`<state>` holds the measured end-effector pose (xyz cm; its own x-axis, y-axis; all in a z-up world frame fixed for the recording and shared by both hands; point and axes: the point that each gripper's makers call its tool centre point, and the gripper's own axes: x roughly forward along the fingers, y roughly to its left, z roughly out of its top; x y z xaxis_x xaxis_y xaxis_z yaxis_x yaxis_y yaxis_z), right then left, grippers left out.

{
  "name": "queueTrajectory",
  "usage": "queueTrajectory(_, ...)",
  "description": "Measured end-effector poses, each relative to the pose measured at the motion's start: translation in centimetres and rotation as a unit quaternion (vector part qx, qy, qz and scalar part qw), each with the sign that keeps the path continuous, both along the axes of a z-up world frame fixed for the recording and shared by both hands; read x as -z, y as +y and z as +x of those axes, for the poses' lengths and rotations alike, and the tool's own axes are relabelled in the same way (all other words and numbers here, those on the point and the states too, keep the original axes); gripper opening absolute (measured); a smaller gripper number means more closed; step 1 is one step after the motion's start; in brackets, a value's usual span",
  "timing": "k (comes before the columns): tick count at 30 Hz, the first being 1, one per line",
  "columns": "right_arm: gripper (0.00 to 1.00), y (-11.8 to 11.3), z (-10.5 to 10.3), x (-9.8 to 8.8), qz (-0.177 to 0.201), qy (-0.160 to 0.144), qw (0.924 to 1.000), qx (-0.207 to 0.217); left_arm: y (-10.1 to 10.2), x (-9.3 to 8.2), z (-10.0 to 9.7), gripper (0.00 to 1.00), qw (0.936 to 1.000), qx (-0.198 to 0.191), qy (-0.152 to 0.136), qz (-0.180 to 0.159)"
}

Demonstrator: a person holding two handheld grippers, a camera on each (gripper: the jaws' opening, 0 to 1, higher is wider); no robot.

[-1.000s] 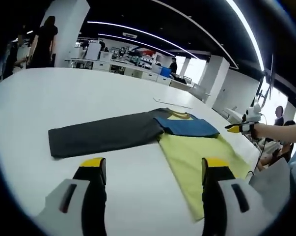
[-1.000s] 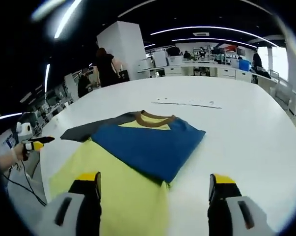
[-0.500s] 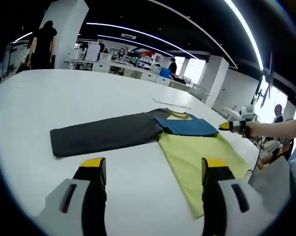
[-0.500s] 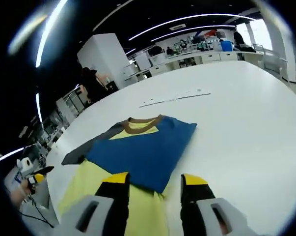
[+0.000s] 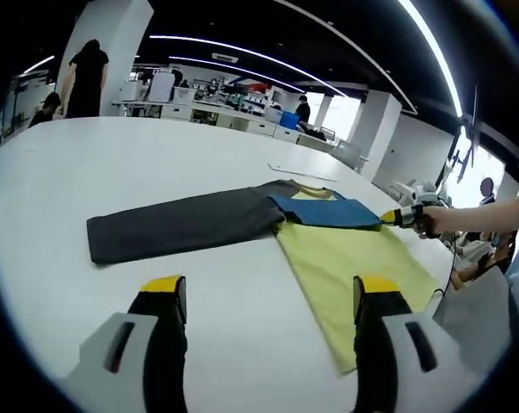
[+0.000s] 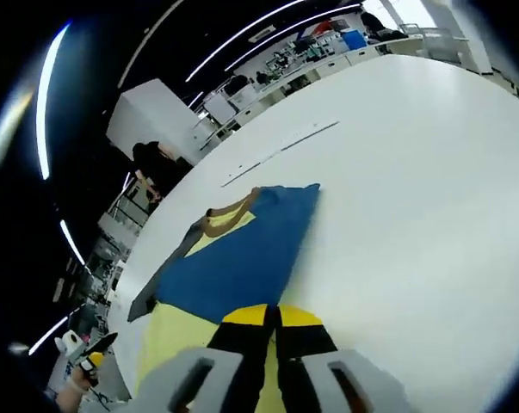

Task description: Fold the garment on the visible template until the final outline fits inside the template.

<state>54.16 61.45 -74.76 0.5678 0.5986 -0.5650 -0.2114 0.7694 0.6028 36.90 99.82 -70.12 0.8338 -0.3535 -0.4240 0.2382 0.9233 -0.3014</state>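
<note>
Pinching garment edge: right hand-held gripper (jaws closed); left hand-held gripper spread wide above table.

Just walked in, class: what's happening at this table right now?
A person is folding a T-shirt on a white table with two handheld grippers. The blue sleeve lies folded over the yellow body; the grey sleeve lies spread out. The right gripper is shut at the blue sleeve's edge. The left gripper hangs open.
</note>
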Motion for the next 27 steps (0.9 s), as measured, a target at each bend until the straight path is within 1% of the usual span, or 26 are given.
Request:
queueTrajectory(2, 0.0, -0.2, 0.0, 0.1, -0.008, -0.002, 1.0, -0.001, 0.0, -0.1, 0.0, 0.77, 1.0, 0.0, -0.001, 0.0)
queueTrajectory(5, 0.0, -0.5, 0.1, -0.1, -0.002, -0.001, 1.0, 0.006, 0.0, -0.1, 0.0, 0.76, 1.0, 0.0, 0.0, 0.001)
queueTrajectory(7, 0.0, -0.7, 0.2, 0.0, 0.002, 0.007, 0.9999, 0.01, 0.0, -0.1, 0.0, 0.76, 1.0, 0.0, 0.0, 0.0)
queueTrajectory(9, 0.0, -1.1, 0.3, 0.4, -0.008, 0.007, 0.9999, 0.012, 0.0, 0.0, 0.1, 0.76, 1.0, 0.0, 0.001, 0.0)
queueTrajectory(10, 0.0, -1.6, 0.3, 0.9, -0.025, 0.008, 0.9996, 0.013, 0.0, 0.0, 0.0, 0.76, 1.0, 0.001, 0.001, 0.001)
queueTrajectory(11, 0.0, -1.8, 0.3, 1.2, -0.033, 0.009, 0.9993, 0.013, -0.1, 0.0, 0.0, 0.76, 1.0, 0.001, 0.002, 0.002)
queueTrajectory(12, 0.0, -2.0, 0.2, 1.5, -0.032, 0.016, 0.9992, 0.016, -0.1, 0.0, 0.0, 0.76, 1.0, 0.002, 0.002, 0.002)
queueTrajectory(15, 0.0, -2.2, 0.4, 1.5, -0.036, 0.011, 0.999, 0.022, 0.0, 0.1, -0.1, 0.76, 1.0, 0.0, 0.004, 0.003)
queueTrajectory(27, 0.0, -2.3, 0.6, 1.5, -0.051, 0.001, 0.9986, 0.016, -0.2, 0.3, -0.1, 0.76, 1.0, 0.002, 0.005, 0.002)
